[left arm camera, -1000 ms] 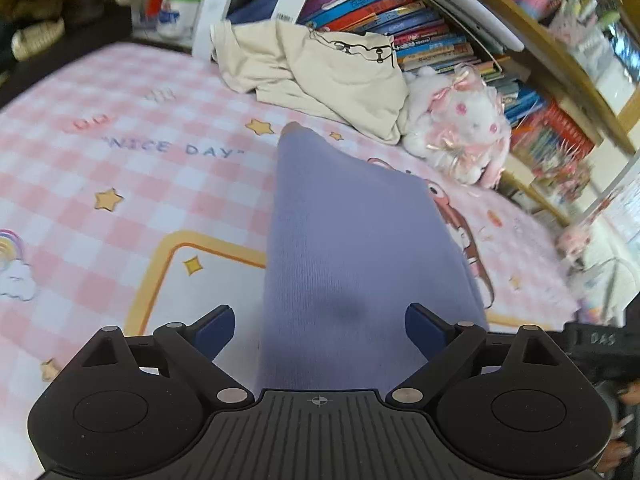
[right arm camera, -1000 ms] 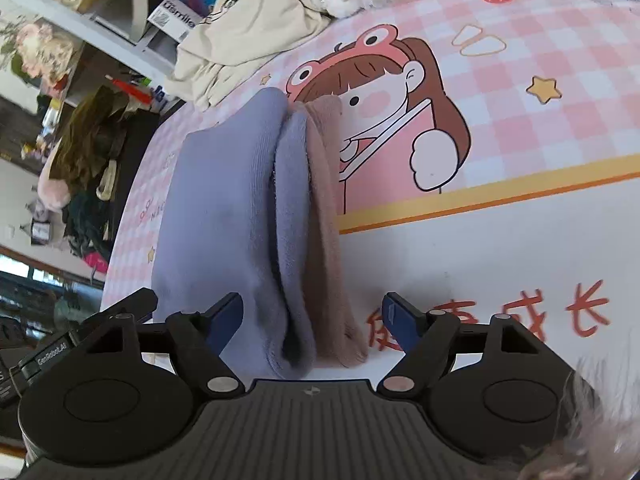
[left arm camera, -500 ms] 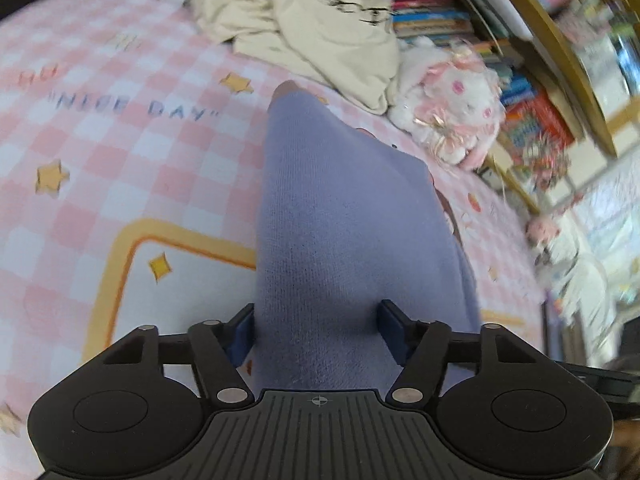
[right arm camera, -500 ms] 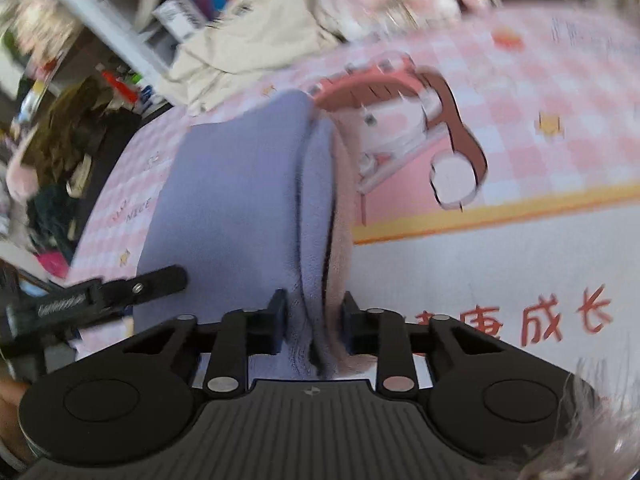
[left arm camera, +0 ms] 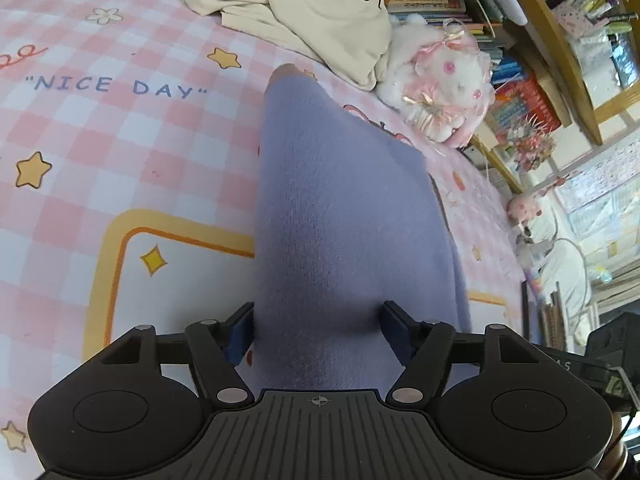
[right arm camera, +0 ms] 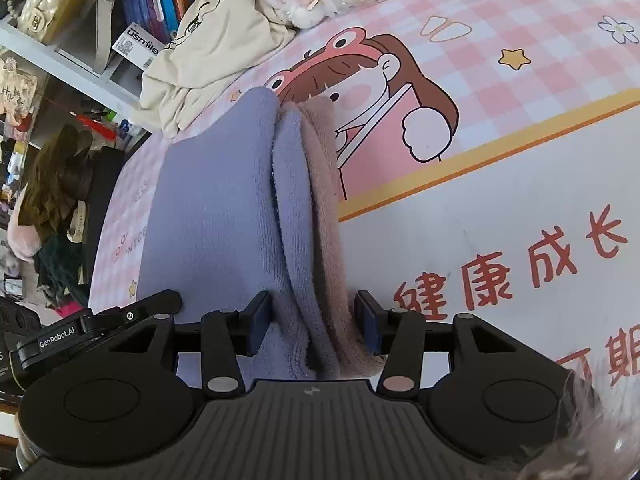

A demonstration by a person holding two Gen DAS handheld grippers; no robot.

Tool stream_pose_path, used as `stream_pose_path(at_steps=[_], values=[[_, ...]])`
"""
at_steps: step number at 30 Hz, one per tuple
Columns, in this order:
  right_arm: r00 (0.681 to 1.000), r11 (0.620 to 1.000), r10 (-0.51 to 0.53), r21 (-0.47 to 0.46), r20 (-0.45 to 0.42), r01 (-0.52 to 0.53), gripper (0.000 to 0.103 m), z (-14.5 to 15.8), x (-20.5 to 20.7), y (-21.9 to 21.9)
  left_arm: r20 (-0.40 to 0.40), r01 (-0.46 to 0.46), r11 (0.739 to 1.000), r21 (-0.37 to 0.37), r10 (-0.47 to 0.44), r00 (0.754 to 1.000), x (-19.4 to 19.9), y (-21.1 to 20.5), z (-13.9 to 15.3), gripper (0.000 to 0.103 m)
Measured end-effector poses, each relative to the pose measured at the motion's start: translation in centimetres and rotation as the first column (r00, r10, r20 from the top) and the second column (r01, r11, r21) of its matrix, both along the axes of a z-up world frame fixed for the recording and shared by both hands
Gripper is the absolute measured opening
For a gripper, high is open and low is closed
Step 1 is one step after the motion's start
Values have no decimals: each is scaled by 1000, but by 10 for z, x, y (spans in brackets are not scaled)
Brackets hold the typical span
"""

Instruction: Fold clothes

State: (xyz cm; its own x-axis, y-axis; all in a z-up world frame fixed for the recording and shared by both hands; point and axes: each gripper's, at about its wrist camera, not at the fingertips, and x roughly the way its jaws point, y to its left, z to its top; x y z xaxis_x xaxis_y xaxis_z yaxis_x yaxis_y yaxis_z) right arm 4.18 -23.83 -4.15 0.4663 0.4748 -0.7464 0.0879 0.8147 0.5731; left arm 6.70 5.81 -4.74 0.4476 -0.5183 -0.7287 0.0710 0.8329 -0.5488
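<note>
Pink checkered cartoon-print bedding (left arm camera: 120, 140) is carrying a folded lavender knit garment (left arm camera: 340, 220), with a mauve-brown layer (right arm camera: 324, 184) lying along its edge. Left claw (left arm camera: 318, 328) is pinching the lavender fold's near end; right claw (right arm camera: 312, 320) is squeezing both layers at the neighbouring edge. Beyond, a crumpled cream sweatshirt (left arm camera: 320, 12) and white plush toy (left arm camera: 444, 76) are resting against a bookshelf (left arm camera: 520, 20).
</note>
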Motion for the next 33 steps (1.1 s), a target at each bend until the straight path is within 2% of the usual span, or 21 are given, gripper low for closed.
stream_pose_path(at_steps=[1,3,7,10,14,19,25,33], values=[[1000,1000,5,-4,3,-5,46,1,1,2,-12,-4,1000,-23,4,1000,1,2,-2,69],[1000,1000,20,-18,13,-20,47,3,4,6,0,3,1000,-8,-3,1000,1,-2,-1,69],[995,993,81,-95,49,-77,33,6,7,18,28,5,1000,24,-5,1000,-4,-6,5,63],[986,982,123,-155,112,-105,25,14,0,24,48,5,999,48,-8,999,-8,-10,9,53],[963,967,171,-222,210,-124,23,28,-10,31,98,13,997,80,-20,995,-15,-15,19,47],[926,945,234,-294,295,-145,22,45,-16,40,170,7,996,85,-21,985,-17,-15,36,47],[896,930,276,-331,347,-159,22,58,-6,47,213,-4,997,81,-13,977,-5,-11,47,46],[867,914,311,-372,390,-161,22,67,28,63,253,-27,997,73,7,967,27,-1,52,46]])
